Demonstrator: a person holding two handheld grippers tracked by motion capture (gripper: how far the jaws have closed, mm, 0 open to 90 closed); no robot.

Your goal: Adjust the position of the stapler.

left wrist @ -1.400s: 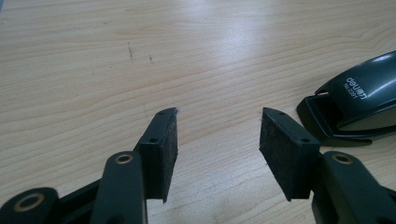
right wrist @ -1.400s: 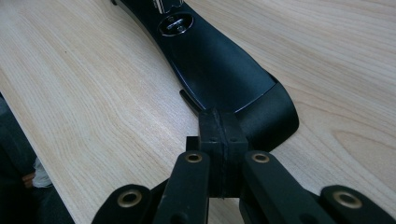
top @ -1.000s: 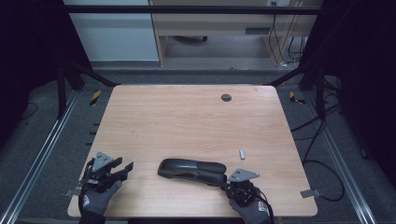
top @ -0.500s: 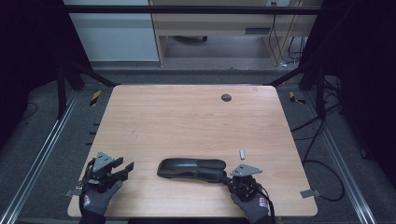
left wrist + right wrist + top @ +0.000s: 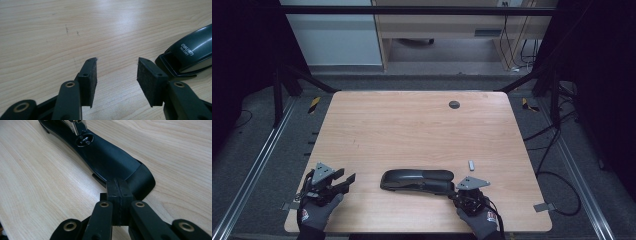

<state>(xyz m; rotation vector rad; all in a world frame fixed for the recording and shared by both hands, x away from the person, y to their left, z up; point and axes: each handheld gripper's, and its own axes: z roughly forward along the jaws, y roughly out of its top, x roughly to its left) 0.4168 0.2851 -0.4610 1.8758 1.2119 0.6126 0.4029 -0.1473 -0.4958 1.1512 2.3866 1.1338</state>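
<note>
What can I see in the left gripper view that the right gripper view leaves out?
Left gripper view: two black pads standing apart over bare wood, and white lettering on the nose of the black stapler. Right gripper view: the right gripper with its jaws pressed together at the stapler's rear end, and the metal parts further along it. Both show the stapler lying on the wooden table.

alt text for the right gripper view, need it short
The right gripper, jaws shut with nothing between them, rests its tips on the rear end of a black stapler lying on a light wooden table. The stapler stretches away toward the upper left.
</note>
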